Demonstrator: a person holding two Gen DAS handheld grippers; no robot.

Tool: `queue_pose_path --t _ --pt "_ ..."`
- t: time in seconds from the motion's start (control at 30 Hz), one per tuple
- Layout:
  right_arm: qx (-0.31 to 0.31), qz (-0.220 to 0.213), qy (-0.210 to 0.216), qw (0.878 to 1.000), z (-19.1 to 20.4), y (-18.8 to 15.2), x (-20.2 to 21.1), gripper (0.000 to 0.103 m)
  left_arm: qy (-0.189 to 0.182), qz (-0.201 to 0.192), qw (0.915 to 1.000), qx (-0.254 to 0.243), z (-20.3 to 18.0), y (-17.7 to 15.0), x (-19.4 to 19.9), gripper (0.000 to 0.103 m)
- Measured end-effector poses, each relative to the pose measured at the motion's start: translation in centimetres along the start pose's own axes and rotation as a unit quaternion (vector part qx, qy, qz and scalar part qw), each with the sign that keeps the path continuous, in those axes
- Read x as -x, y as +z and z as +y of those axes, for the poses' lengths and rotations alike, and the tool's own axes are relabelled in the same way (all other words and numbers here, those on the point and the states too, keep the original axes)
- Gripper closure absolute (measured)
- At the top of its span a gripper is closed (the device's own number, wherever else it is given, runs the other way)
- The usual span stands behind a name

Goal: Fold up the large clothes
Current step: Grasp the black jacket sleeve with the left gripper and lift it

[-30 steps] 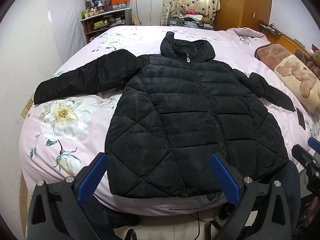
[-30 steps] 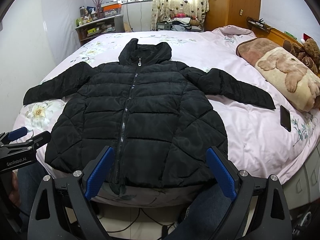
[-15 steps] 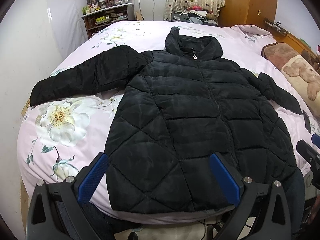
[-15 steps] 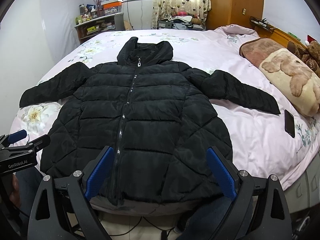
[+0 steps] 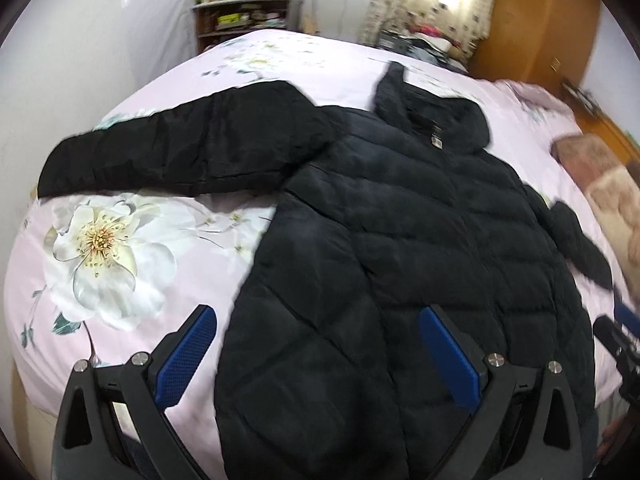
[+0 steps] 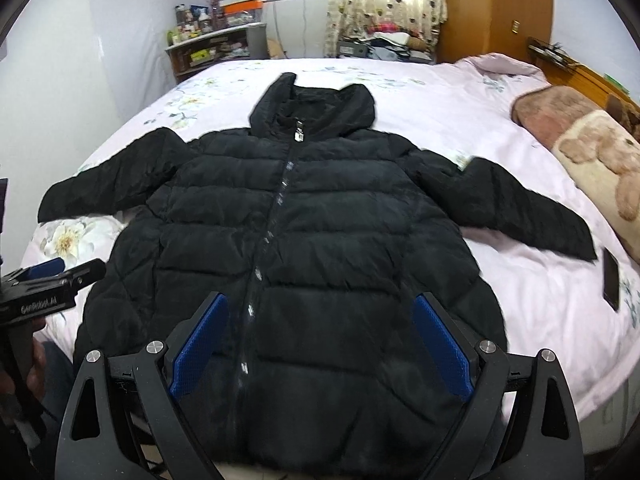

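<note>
A black quilted hooded jacket [image 5: 400, 240] [image 6: 320, 220] lies flat, front up and zipped, on a pink floral bed [image 5: 120, 240] [image 6: 440, 112], both sleeves spread sideways. My left gripper [image 5: 316, 344] hovers open over the jacket's lower left side, its blue fingers [image 5: 188, 356] straddling the hem edge and the sheet. Over the lower front near the zipper, my right gripper [image 6: 320, 344] is open, blue fingers [image 6: 440, 348] apart with nothing held. Each gripper shows at the other view's edge: the right gripper [image 5: 624, 340] and the left gripper [image 6: 48, 284].
A dark phone [image 6: 611, 278] lies on the sheet beyond the right sleeve. A brown and cream bear blanket [image 6: 592, 148] sits at the bed's right side. A cluttered shelf [image 6: 212, 48], curtains and a wooden wardrobe [image 6: 496, 8] stand behind the bed.
Both grippers have moved forward and lower over the jacket, which now fills more of each view. The left one has also swung left. Jaws stay open.
</note>
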State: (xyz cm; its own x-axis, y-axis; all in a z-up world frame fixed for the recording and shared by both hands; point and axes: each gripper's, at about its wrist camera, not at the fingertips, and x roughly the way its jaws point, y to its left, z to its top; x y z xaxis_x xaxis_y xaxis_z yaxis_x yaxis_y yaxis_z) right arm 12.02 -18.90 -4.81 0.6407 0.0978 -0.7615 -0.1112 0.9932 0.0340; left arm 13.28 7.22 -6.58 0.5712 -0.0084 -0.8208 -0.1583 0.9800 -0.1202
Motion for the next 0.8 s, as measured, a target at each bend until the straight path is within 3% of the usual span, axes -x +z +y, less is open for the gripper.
queue_pose_path --t 0.13,0.27,0.33,0.37,0.47,0.6,0.8 --pt "0.012 0.0 0.009 1.0 0.7 2.0 -2.6 0.009 0.001 -0.004 0.9994 0.033 2.7 2.0 -2.1 0.0" --pt "0.027 0.003 0.016 1.0 1.8 3.6 -5.0 0.009 0.031 -0.021 0.9977 0.057 5.6 4.0 -3.8 0.001" --pt "0.039 0.003 0.016 0.999 2.5 4.4 -6.1 0.009 0.041 -0.028 0.9964 0.069 7.3 5.1 -4.6 0.011" --pt "0.043 0.004 0.019 0.999 2.9 4.8 -6.8 0.009 0.041 -0.032 0.9959 0.074 8.3 5.6 -5.0 0.023" --pt "0.053 0.01 0.022 0.998 3.7 5.6 -8.5 0.009 0.059 -0.035 0.9926 0.1 11.2 6.8 -6.4 0.027" --pt "0.063 0.017 0.02 0.998 4.5 6.3 -10.2 0.009 0.079 -0.042 0.9843 0.153 15.9 7.9 -7.8 0.027" --pt "0.064 0.035 0.012 0.997 4.1 6.6 -12.0 0.009 0.11 -0.068 0.9618 0.241 22.9 8.6 -8.7 0.027"
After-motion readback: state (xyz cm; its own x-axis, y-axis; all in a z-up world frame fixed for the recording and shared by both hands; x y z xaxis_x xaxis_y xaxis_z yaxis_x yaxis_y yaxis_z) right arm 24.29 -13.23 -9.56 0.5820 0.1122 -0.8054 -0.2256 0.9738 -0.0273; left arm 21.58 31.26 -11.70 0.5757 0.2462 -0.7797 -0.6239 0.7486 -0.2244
